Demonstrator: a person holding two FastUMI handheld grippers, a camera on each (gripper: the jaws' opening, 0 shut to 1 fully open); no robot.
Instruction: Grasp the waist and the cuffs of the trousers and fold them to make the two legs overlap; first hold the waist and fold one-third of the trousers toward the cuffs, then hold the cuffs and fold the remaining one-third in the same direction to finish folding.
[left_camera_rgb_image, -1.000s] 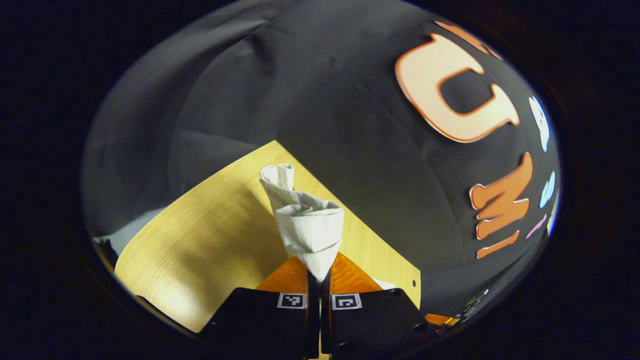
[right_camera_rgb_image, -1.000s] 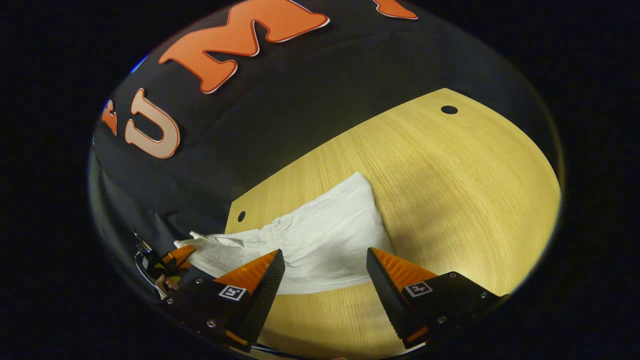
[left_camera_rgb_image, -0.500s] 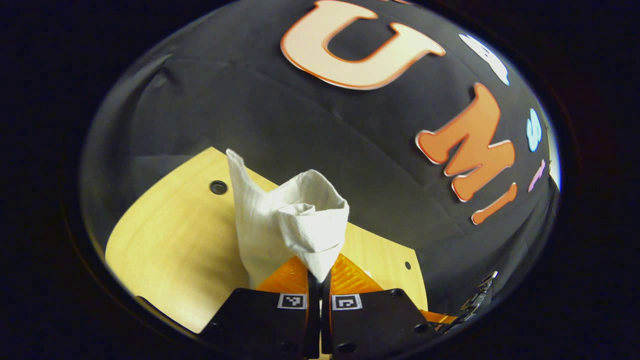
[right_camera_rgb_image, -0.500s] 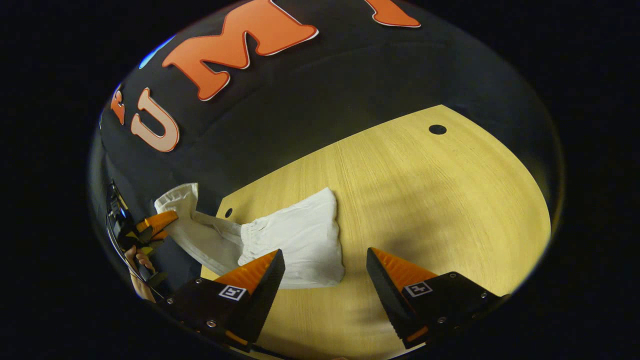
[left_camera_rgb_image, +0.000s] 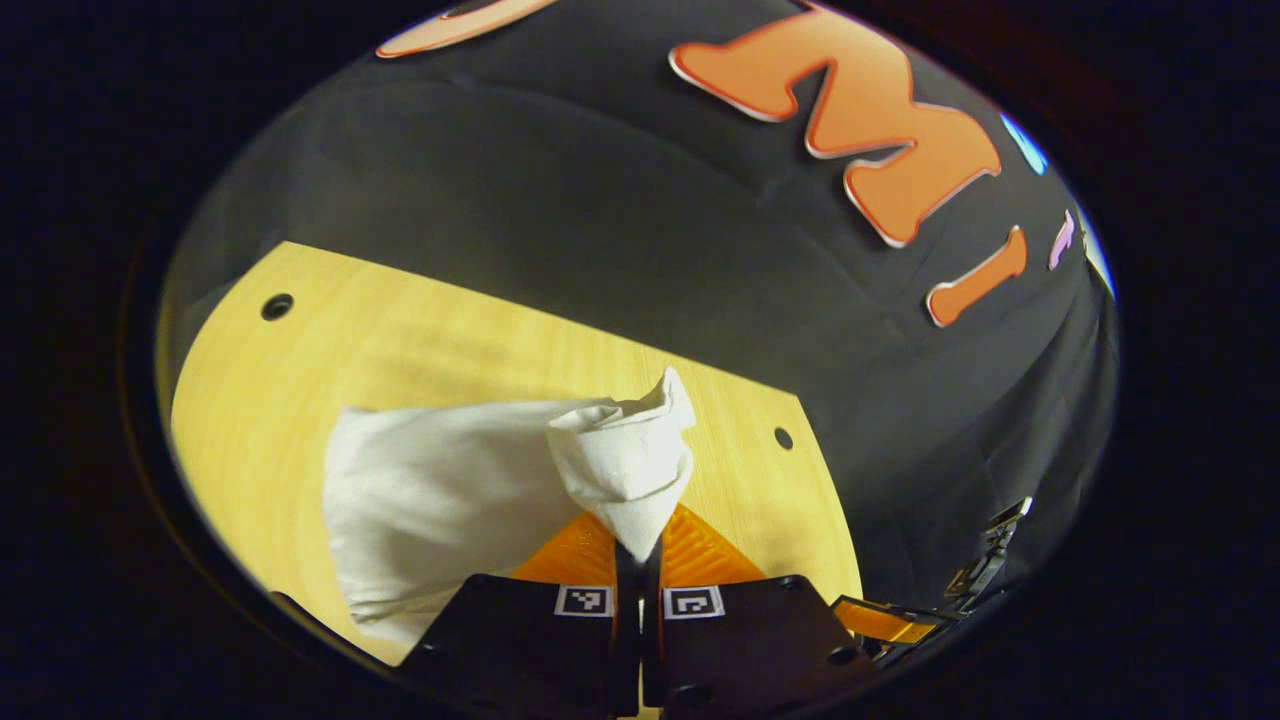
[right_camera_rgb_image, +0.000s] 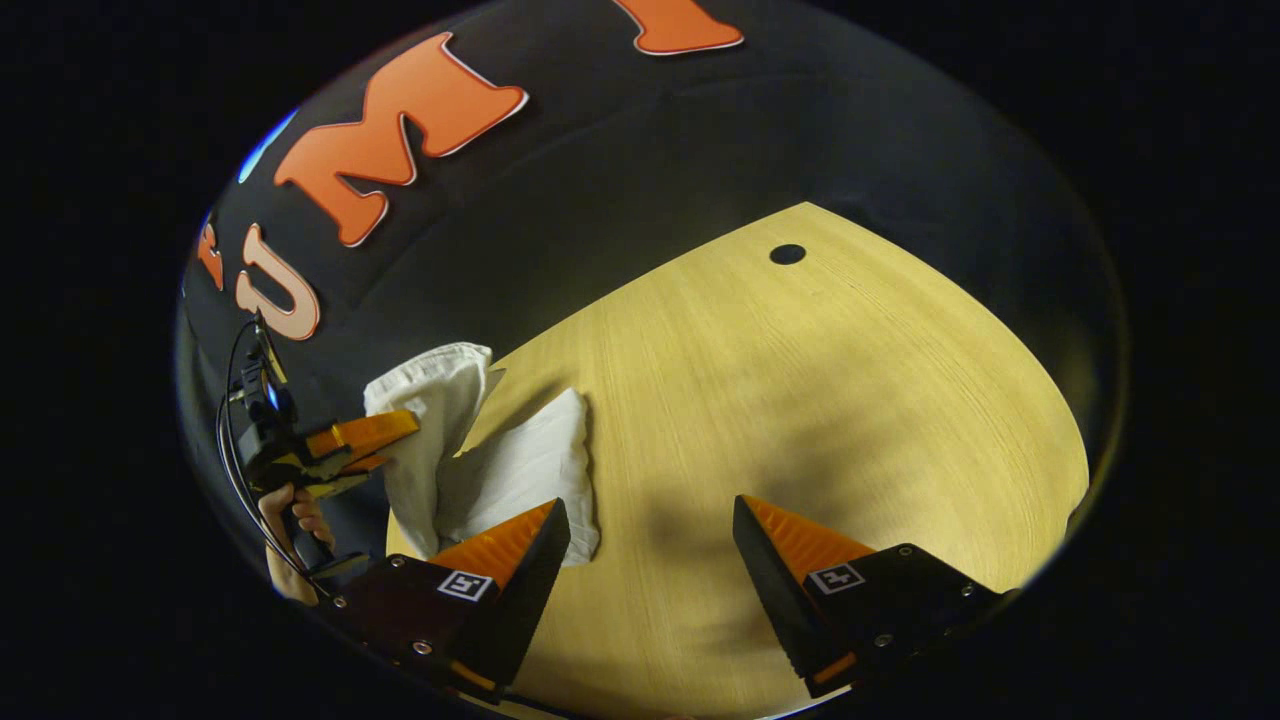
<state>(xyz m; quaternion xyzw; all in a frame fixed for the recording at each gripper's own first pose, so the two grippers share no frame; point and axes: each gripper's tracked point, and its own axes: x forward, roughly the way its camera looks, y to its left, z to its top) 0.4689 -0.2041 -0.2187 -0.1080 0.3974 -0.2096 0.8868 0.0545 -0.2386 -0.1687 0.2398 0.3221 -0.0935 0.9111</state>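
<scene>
White crinkled-cotton trousers (left_camera_rgb_image: 440, 490) lie bunched at the left end of the pale wood-grain table (right_camera_rgb_image: 800, 400). Left tool (left_camera_rgb_image: 638, 545) pinches a rolled fold of the cloth, lifted above the table, a hand (right_camera_rgb_image: 290, 515) gripping its handle. Right tool (right_camera_rgb_image: 650, 520) spread wide, hovering over bare wood beside the trousers.
</scene>
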